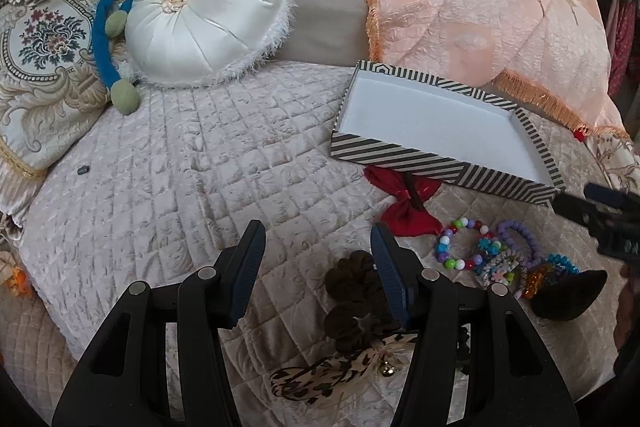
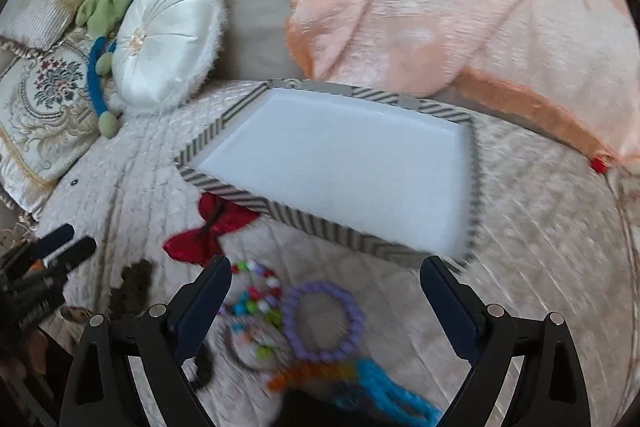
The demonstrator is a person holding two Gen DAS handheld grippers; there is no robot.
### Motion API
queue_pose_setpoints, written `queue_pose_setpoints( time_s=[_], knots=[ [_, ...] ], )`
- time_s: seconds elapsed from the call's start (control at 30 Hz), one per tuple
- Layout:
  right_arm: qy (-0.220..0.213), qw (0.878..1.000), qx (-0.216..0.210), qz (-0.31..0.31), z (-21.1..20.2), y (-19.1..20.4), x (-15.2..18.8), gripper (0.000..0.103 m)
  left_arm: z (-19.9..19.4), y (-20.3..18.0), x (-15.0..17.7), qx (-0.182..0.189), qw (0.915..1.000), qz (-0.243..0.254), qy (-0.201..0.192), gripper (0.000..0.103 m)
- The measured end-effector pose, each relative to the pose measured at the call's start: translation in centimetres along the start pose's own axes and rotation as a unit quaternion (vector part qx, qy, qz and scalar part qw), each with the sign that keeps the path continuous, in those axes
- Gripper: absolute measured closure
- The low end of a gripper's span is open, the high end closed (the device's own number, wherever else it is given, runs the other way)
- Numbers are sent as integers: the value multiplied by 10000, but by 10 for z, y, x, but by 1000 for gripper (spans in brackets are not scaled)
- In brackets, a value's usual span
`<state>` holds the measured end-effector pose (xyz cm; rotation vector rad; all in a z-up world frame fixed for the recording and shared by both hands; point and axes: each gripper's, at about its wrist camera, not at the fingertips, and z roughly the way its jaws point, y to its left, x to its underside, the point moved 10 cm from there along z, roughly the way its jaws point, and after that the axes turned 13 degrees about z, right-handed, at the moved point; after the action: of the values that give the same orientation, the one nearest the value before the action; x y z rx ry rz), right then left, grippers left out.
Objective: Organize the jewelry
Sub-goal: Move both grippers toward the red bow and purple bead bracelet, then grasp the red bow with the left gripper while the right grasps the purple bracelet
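Purple bracelet [image 2: 326, 321] just below striped box [image 2: 256, 205]: right tongs [image 2: 326, 301] spread, left tongs [image 1: 318, 253] spread w/ nothing; pinch one bead, not neighbours.

Count, both views:
- striped shallow cardboard box with white inside [image 1: 440, 123]: 1
- red satin bow [image 1: 404, 201]: 1
- lilac bead bracelet [image 2: 324, 321]: 1
- multicolour bead bracelet [image 1: 460, 241]: 1
- orange bead bracelet [image 2: 312, 373]: 1
- turquoise bead bracelets [image 2: 384, 387]: number unclear, blurred
- brown fabric scrunchies [image 1: 352, 303]: 2
- leopard-print fabric band [image 1: 320, 375]: 1
- round white satin cushion [image 1: 208, 7]: 1
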<state>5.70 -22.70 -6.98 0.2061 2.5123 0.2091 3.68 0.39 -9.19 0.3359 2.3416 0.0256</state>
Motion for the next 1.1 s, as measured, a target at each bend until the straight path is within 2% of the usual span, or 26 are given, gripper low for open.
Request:
queue_pose_setpoints(
  time_s=[0.07, 0.13, 0.2, 0.23, 0.27, 0.43, 0.47, 0.5, 0.63, 0.73, 0.8, 1.03, 1.1],
  knots=[
    [65, 10000, 31, 56, 1, -10, 4, 9, 0, -2, 0, 50, 10000, -24, -1, 48],
    [205, 9987, 465, -38, 9, -23, 10, 9, 1, -4, -1, 102, 9999, -76, 17, 48],
    [272, 9968, 728, -172, 18, -32, 16, 25, 3, -7, -3, 150, 9998, -107, 44, 48],
    [345, 9964, 761, -148, 21, -36, 18, 30, 4, -9, -4, 193, 9997, -109, 64, 48],
    [440, 9966, 697, -86, 26, -38, 20, 35, 4, -12, -7, 254, 9996, -94, 80, 48],
    [615, 9973, 391, -79, 37, -33, 20, 37, 13, -28, -24, 508, 9984, 34, 246, 48],
    [635, 9972, 370, -120, 39, -30, 20, 39, 16, -31, -26, 540, 9981, 65, 289, 41],
    [670, 9970, 359, -151, 40, -25, 22, 42, 21, -36, -28, 571, 9976, 125, 359, 35],
    [795, 9961, 329, -202, 49, -21, 28, 43, 39, -54, -35, 724, 9951, 297, 603, 35],
    [858, 9949, 456, -256, 54, -25, 33, 45, 54, -67, -40, 796, 9926, 467, 795, 35],
    [911, 9946, 435, -230, 57, -27, 37, 53, 65, -74, -41, 797, 9909, 566, 923, 35],
    [965, 9940, 368, -362, 68, -25, 42, 64, 100, -85, -37, 806, 9851, 660, 1371, 35],
    [935, 9941, 356, -409, 71, -21, 42, 72, 108, -84, -36, 756, 9843, 639, 1464, 35]
  ],
)
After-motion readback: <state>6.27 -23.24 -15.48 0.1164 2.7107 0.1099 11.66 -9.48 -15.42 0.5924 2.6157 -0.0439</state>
